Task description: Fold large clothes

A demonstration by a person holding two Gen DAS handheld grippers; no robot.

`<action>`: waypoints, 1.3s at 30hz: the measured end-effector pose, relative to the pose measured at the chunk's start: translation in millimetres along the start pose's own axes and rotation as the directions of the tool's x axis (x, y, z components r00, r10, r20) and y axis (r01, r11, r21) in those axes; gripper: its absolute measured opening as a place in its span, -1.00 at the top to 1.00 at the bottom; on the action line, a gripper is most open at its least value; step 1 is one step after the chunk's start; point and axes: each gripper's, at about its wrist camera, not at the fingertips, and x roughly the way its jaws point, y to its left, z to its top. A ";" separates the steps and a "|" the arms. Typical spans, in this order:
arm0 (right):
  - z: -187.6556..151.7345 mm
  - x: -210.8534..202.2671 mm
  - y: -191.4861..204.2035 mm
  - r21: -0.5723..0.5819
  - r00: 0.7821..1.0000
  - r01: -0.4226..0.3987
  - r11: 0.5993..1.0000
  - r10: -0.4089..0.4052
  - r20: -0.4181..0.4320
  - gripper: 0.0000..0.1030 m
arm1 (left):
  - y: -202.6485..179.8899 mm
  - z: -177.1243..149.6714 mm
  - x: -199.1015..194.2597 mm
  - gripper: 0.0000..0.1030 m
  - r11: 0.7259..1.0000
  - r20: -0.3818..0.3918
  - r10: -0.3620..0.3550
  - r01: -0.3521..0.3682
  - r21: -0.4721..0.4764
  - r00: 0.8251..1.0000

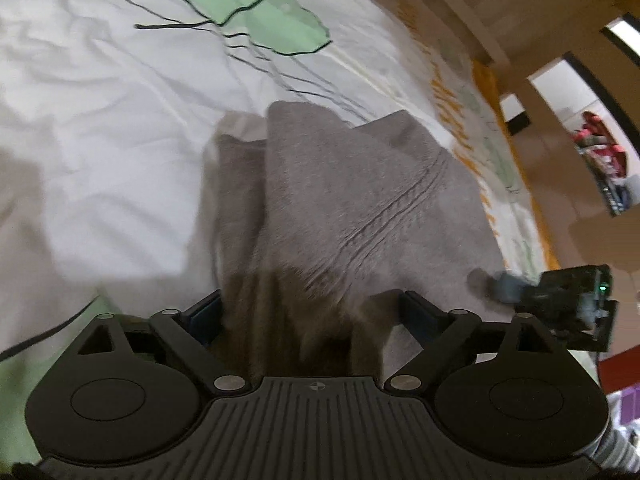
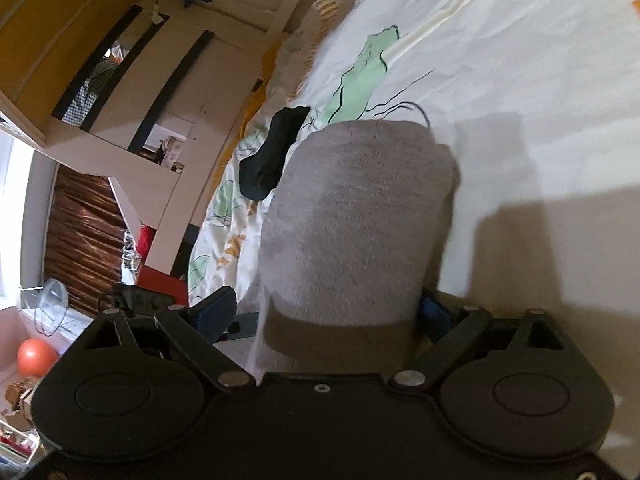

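A large grey knit garment (image 1: 340, 200) hangs bunched over the white bed cover (image 1: 100, 100). In the left wrist view it fills the gap between my left gripper's fingers (image 1: 310, 308), which are shut on it. In the right wrist view the same grey garment (image 2: 352, 220) drapes from my right gripper (image 2: 324, 312), which is shut on its dark hem band. The fingertips of both grippers are hidden by the cloth. The right gripper (image 1: 568, 300) also shows at the right edge of the left wrist view.
The bed cover carries green patches (image 1: 256, 12) and black line drawings. A black garment (image 2: 272, 152) lies near the bed's edge. Wooden furniture (image 2: 120, 80), a red box (image 2: 164, 280) and an orange ball (image 2: 36, 356) stand beside the bed.
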 end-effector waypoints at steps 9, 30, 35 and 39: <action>20.5 -15.5 26.3 -0.190 0.995 0.098 0.977 -0.101 -0.004 -0.13 | -29.9 24.1 28.1 -0.77 0.996 0.019 -0.092 0.092 0.022 0.996; 110.7 -53.5 0.4 -0.400 0.808 0.586 0.705 -0.545 0.224 -0.70 | -95.7 63.2 97.0 -0.74 0.981 0.194 0.088 -0.118 0.152 0.977; 90.9 -77.5 26.9 -0.436 0.789 0.614 0.657 -0.530 0.312 -0.73 | -116.3 44.3 65.4 -0.73 0.944 0.293 0.170 -0.242 0.227 0.941; 73.2 -78.0 37.3 -0.471 0.747 0.660 0.586 -0.578 0.328 -0.78 | -132.6 26.6 51.6 -0.74 0.917 0.361 0.169 -0.280 0.283 0.917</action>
